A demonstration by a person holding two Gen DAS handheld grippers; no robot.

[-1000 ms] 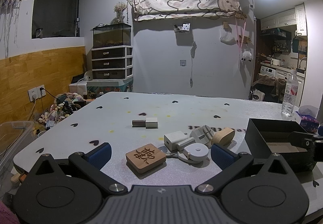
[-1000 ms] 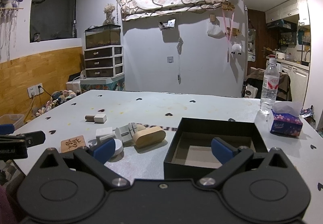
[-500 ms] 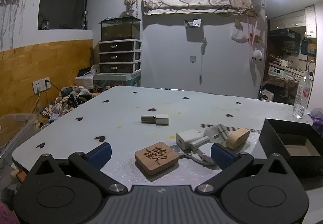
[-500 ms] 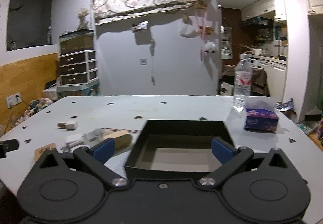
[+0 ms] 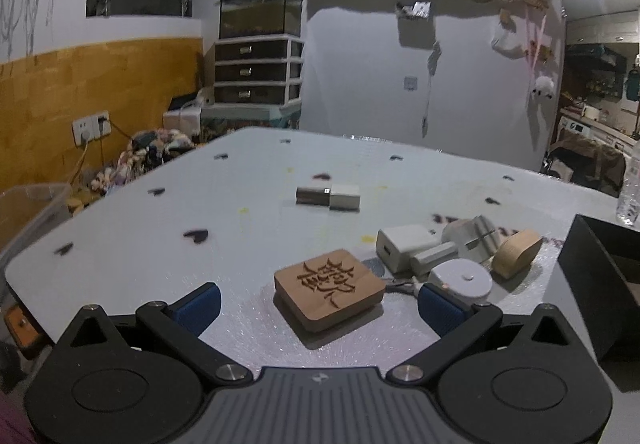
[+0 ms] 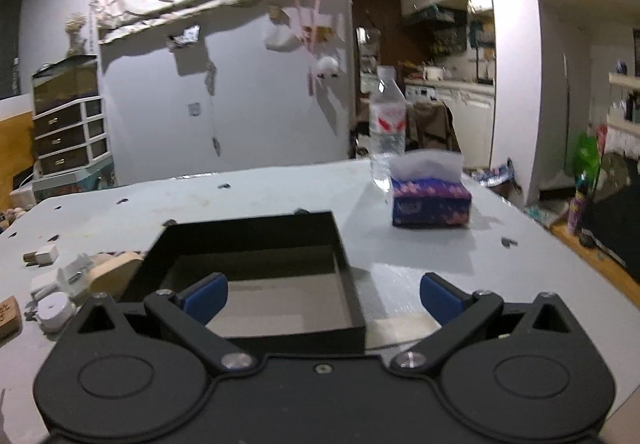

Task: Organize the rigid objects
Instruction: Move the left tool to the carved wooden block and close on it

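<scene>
A carved Chinese character is seen on the square wooden block [image 5: 330, 288], though it cannot be read with certainty. Print on the tissue pack [image 6: 431, 204] and the bottle label [image 6: 387, 117] is too blurred to be read.

A clear water bottle [image 6: 386, 128] stood on the grey table [image 6: 256, 196] at about one o'clock, with a purple tissue pack [image 6: 431, 202] just in front of it. In the left wrist view, a dark tank [image 5: 260, 14] sat on a drawer unit [image 5: 256, 74] at eleven o'clock, and a wall socket [image 5: 91, 126] showed at nine o'clock.
</scene>
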